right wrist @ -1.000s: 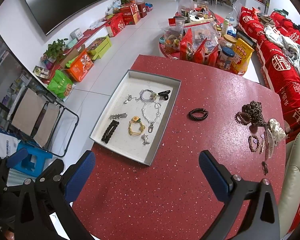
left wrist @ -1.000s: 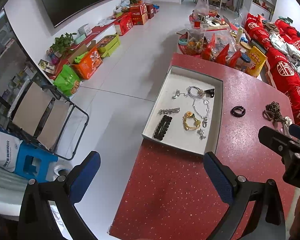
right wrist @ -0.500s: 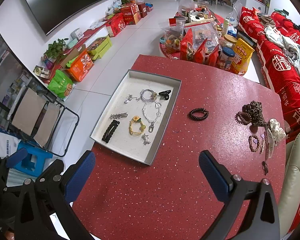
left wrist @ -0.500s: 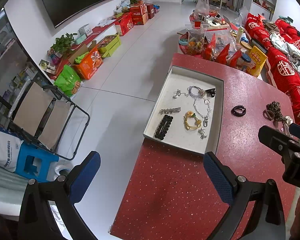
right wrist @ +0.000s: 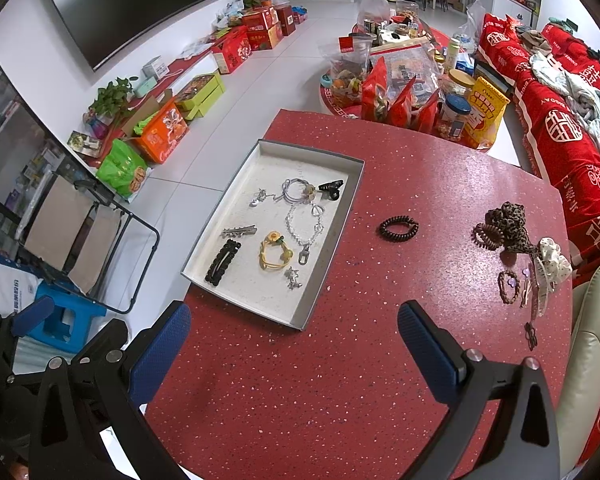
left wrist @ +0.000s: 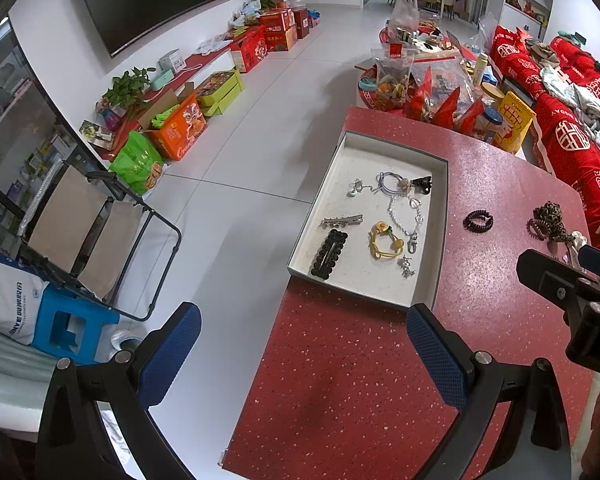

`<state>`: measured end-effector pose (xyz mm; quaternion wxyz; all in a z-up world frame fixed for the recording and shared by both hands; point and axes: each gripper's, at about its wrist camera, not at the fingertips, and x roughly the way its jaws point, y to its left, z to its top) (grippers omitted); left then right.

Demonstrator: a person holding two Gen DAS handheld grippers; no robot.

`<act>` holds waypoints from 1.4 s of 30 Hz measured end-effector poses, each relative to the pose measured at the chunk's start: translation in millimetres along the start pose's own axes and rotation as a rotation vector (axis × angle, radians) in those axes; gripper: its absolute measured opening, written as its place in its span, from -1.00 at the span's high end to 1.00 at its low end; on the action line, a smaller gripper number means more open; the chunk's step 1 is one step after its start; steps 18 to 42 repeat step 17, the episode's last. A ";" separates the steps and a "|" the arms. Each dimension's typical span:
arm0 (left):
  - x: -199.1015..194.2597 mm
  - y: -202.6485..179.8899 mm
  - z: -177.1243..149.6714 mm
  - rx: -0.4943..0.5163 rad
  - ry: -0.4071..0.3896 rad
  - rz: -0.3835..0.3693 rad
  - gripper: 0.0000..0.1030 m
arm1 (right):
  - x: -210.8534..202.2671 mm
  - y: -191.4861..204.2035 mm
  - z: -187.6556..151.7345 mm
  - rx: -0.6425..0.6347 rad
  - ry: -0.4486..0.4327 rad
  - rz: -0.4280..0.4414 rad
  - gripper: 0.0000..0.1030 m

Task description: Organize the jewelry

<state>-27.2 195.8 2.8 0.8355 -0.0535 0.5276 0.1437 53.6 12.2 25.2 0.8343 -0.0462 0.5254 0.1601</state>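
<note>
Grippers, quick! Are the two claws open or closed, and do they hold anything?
Left gripper: open, holding nothing.
Right gripper: open, holding nothing.

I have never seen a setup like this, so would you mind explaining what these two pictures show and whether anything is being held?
A person holds a two-finger tool in each hand, with a fisheye camera looking along its blue-padded fingers. One picture comes from the left hand-held gripper, the other from the right hand-held gripper. Both are open and hold nothing. On the red table sits a grey tray with clips and bracelets inside. Outside it lie a black coil hair tie and a leopard scrunchie among more accessories.
</note>
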 end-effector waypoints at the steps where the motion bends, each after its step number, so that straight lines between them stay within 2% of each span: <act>1: 0.0 -0.1 -0.1 0.000 0.000 0.000 -1.00 | 0.0 0.2 0.1 0.000 0.000 0.000 -0.99; 15: 1.0 17.4 -3.1 0.002 -0.013 0.007 -1.00 | 0.1 0.1 -0.1 -0.001 0.001 -0.001 -0.99; 42: 1.7 15.8 -3.5 0.003 -0.011 0.005 -1.00 | -0.1 0.2 0.1 0.000 0.001 0.000 -0.99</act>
